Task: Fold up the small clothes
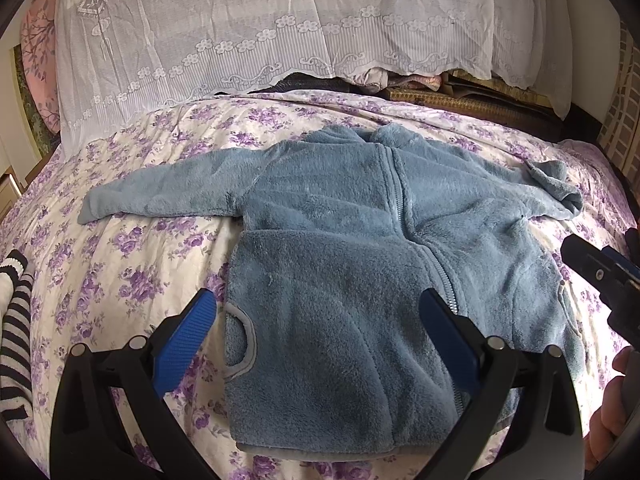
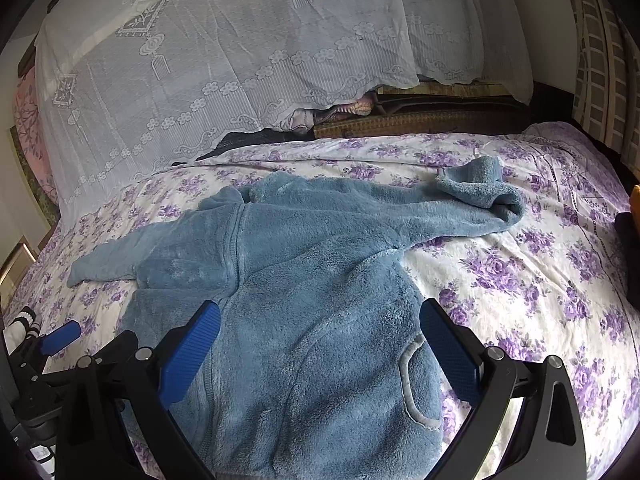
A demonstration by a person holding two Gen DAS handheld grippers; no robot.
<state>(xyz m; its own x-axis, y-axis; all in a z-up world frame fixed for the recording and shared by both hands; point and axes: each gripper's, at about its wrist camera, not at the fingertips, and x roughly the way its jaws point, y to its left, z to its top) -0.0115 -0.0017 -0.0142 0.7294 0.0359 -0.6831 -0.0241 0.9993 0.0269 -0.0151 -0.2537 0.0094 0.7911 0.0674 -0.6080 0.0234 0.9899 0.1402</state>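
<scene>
A small blue fleece zip jacket [image 1: 340, 248] lies front up on the floral bedspread [image 1: 120, 264], hem toward me. Its left sleeve [image 1: 160, 192] stretches out flat; its right sleeve [image 2: 472, 200] runs to the right with the cuff bunched. My left gripper [image 1: 318, 316] hovers open over the jacket's lower left panel, beside the pocket [image 1: 240, 344]. My right gripper [image 2: 320, 324] hovers open over the lower right panel near the other pocket [image 2: 416, 384]. Neither holds cloth. The right gripper [image 1: 600, 276] also shows at the left wrist view's right edge.
A black-and-white striped garment [image 1: 16, 332] lies at the bed's left edge. White lace cloth [image 1: 260, 28] drapes over a pile behind the bed. A person's hand [image 1: 612, 420] shows at the right. A dark object [image 2: 628, 248] sits at the far right of the bed.
</scene>
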